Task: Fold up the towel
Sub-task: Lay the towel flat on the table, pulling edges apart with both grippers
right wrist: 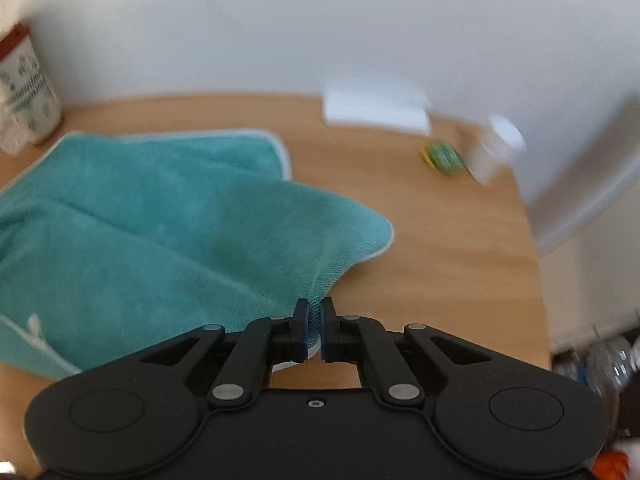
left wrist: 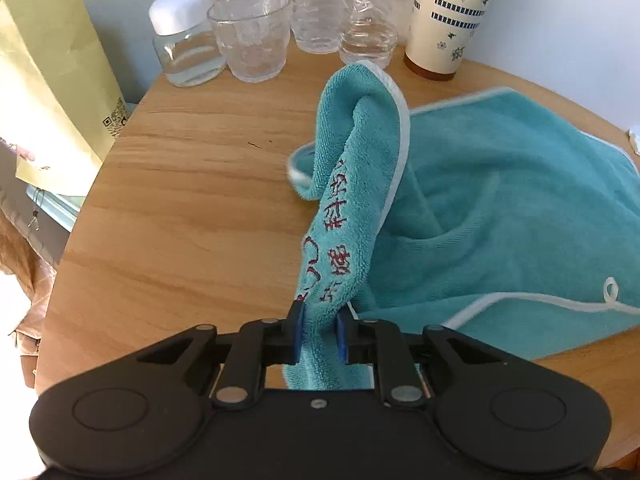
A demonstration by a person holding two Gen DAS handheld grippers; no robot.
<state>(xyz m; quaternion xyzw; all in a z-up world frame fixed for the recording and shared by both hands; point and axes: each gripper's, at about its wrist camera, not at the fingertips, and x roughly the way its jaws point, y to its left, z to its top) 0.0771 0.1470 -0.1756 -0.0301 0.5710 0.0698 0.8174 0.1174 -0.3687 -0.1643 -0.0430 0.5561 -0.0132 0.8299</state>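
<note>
A teal towel (left wrist: 500, 216) with white piping and red embroidered characters lies partly spread on a round wooden table (left wrist: 180, 208). My left gripper (left wrist: 320, 332) is shut on one edge of it, and that part rises off the table in a twisted fold. In the right wrist view the same towel (right wrist: 160, 224) spreads to the left, and my right gripper (right wrist: 314, 326) is shut on a corner of it, lifted slightly above the table (right wrist: 460, 280). The right view is blurred.
At the table's far edge stand a lidded glass jar (left wrist: 184, 40), a glass tumbler (left wrist: 252, 36), plastic bottles (left wrist: 360, 16) and a cream floral cup (left wrist: 448, 20). A yellow paper bag (left wrist: 52, 80) hangs left. White paper (right wrist: 376, 112), a green object (right wrist: 442, 156) and a small white container (right wrist: 494, 152) sit far right.
</note>
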